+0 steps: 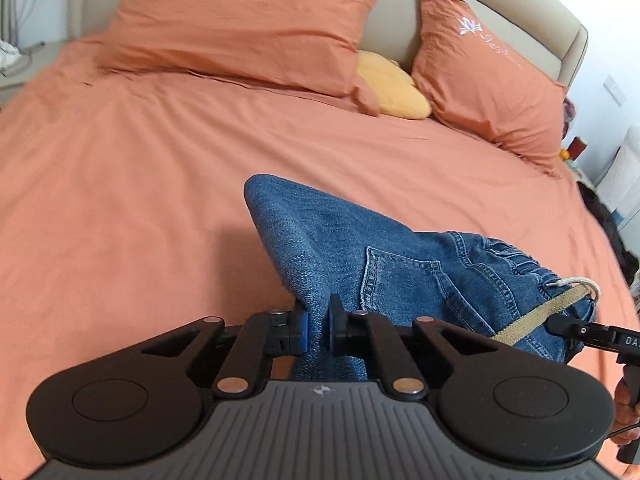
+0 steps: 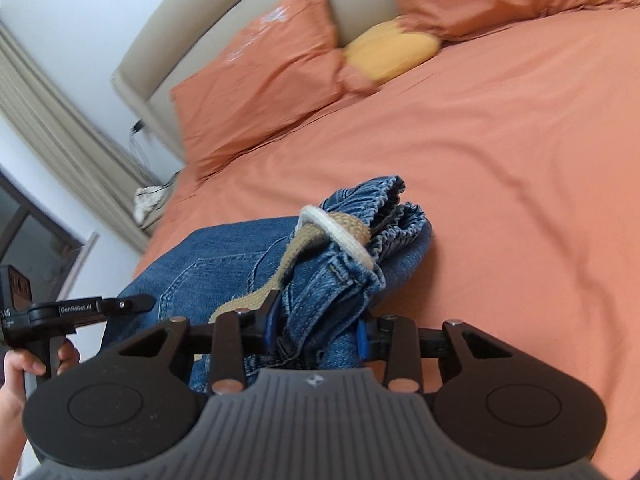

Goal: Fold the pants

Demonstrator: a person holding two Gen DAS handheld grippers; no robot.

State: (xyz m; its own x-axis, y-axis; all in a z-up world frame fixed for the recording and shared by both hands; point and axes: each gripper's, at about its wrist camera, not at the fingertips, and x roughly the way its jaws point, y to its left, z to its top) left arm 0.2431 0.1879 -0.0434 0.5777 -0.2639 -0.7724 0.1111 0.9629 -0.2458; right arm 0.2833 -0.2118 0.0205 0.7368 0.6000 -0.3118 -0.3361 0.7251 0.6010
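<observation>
Left view: my left claw (image 1: 316,330) pinches a thin fold of the jeans (image 1: 340,248), lifted off the bed (image 1: 140,168); thin purchase, I judge slippage likely under tension.

Right view: my right claw (image 2: 318,330) clamps the bunched waistband (image 2: 384,208); the drawstring (image 2: 340,232) may snag. No containers visible.

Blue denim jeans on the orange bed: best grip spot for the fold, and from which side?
Grip the blue denim jeans at the bunched elastic waistband, coming in from the bed's near edge: its thick gathered layers give bite. The right claw already clamps there; the left claw pinches the thinner fold.
</observation>
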